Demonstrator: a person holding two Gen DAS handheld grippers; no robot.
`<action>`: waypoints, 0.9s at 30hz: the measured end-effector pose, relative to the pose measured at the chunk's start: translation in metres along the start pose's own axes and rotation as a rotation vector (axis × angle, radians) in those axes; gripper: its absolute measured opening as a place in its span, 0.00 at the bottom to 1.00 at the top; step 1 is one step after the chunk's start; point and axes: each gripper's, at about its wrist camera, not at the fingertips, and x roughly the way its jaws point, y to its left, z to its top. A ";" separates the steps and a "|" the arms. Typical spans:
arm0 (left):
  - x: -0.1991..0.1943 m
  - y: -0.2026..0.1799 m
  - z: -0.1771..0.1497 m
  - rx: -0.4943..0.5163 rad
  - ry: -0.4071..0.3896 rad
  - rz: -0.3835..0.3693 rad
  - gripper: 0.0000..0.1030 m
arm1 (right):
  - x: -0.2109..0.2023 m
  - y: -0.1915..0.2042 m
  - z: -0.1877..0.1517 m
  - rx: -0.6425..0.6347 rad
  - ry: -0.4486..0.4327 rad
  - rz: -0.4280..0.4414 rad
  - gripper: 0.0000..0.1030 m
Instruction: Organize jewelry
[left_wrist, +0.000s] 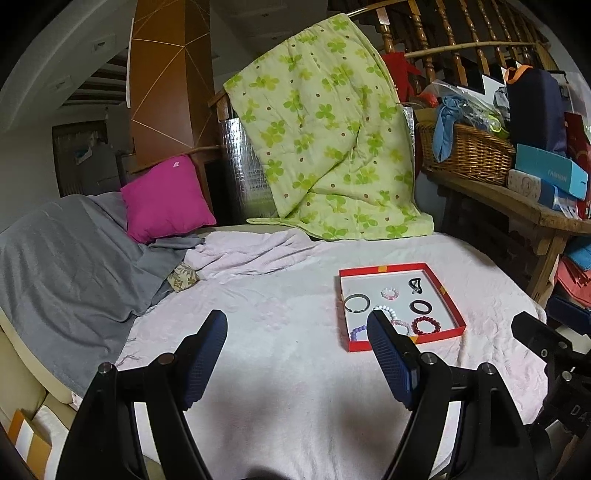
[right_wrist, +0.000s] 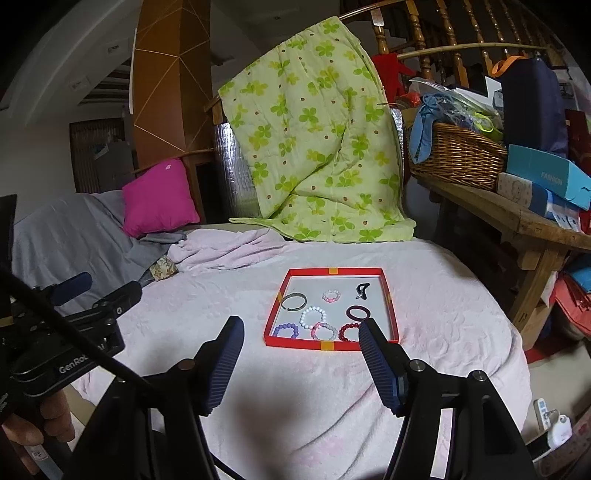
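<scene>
A shallow red tray (right_wrist: 392, 310) (left_wrist: 447, 295) with a white floor lies on the pale pink blanket. In it lie several bracelets: a grey open bangle (right_wrist: 294, 301), a white bead one (right_wrist: 313, 316), a purple bead one (right_wrist: 286, 329), a pink bead one (right_wrist: 323, 330), a dark red bead one (right_wrist: 349, 331), a dark ring (right_wrist: 357, 313), a small pink one (right_wrist: 331, 295) and a black clasp piece (right_wrist: 362, 289). My left gripper (left_wrist: 297, 332) is open and empty, left of the tray. My right gripper (right_wrist: 301, 338) is open and empty, just short of the tray's near edge.
A green clover quilt (right_wrist: 314, 140) hangs behind the bed. A magenta pillow (right_wrist: 159, 197) and grey sheet (left_wrist: 66, 258) lie at the left. A wooden bench (right_wrist: 517, 214) with a wicker basket (right_wrist: 458, 155) and boxes stands at the right.
</scene>
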 end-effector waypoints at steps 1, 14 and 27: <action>-0.003 0.001 0.001 -0.003 -0.004 0.002 0.76 | -0.001 0.001 0.001 0.002 0.001 0.000 0.67; -0.026 0.007 0.013 -0.014 -0.041 0.014 0.76 | -0.011 0.007 0.011 0.015 -0.017 0.000 0.68; -0.021 0.002 0.019 -0.022 -0.033 0.018 0.76 | -0.010 -0.003 0.015 0.039 -0.032 0.007 0.69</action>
